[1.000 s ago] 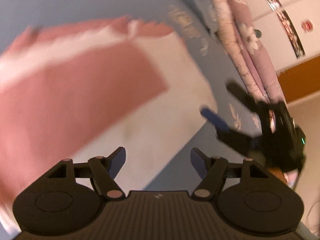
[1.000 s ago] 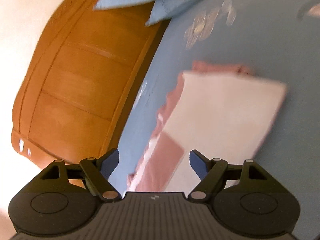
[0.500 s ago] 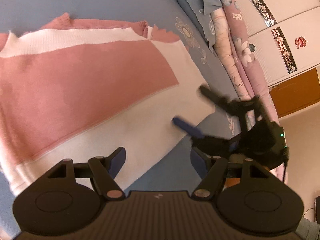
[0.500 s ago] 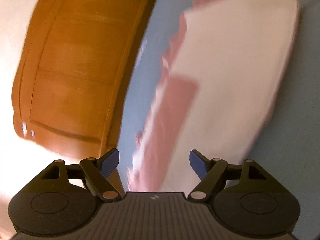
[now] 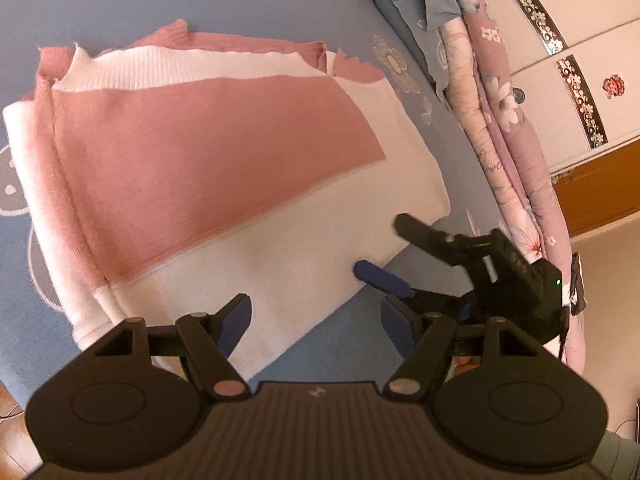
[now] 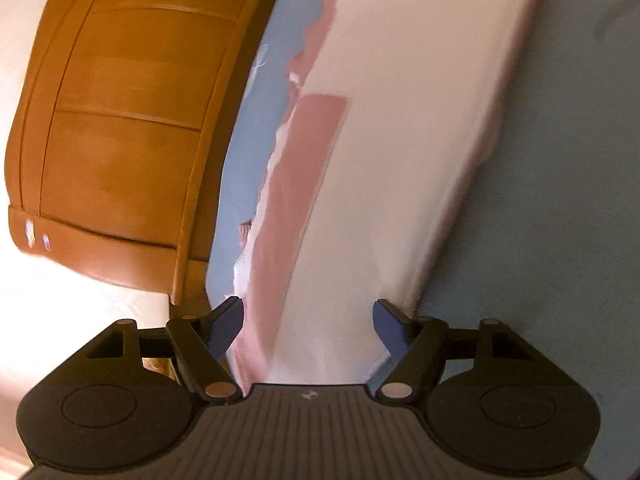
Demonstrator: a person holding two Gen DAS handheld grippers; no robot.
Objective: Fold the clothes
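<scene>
A: Where does the sweater (image 5: pixel 224 168) lie?

B: Flat on the blue bedsheet (image 5: pixel 120 4), folded into a long block. Pink panel on top, cream band along the near edge, ribbed cream hem and pink cuffs at the far edge.

A: And the left gripper (image 5: pixel 316 322)?

B: It hangs over the near cream edge with its jaws apart. The blue pads touch nothing; cloth shows under the left pad and bare sheet under the right one.

A: The right gripper (image 5: pixel 390 248)?

B: In the left wrist view it sits at the sweater's right-hand corner, one black finger above the cream edge and the blue-padded one over it. In its own view the right gripper (image 6: pixel 308 322) has the cream end of the sweater (image 6: pixel 400 140) running up between the fingers (that view is blurred). Its jaws are closing, but the pads do not press the cloth.

A: Anything else around?

B: A wooden headboard (image 6: pixel 120 120) beside the bed, a rolled pink floral quilt (image 5: pixel 504 120) along the bed's edge, and white wardrobe doors (image 5: pixel 580 40) behind it
</scene>
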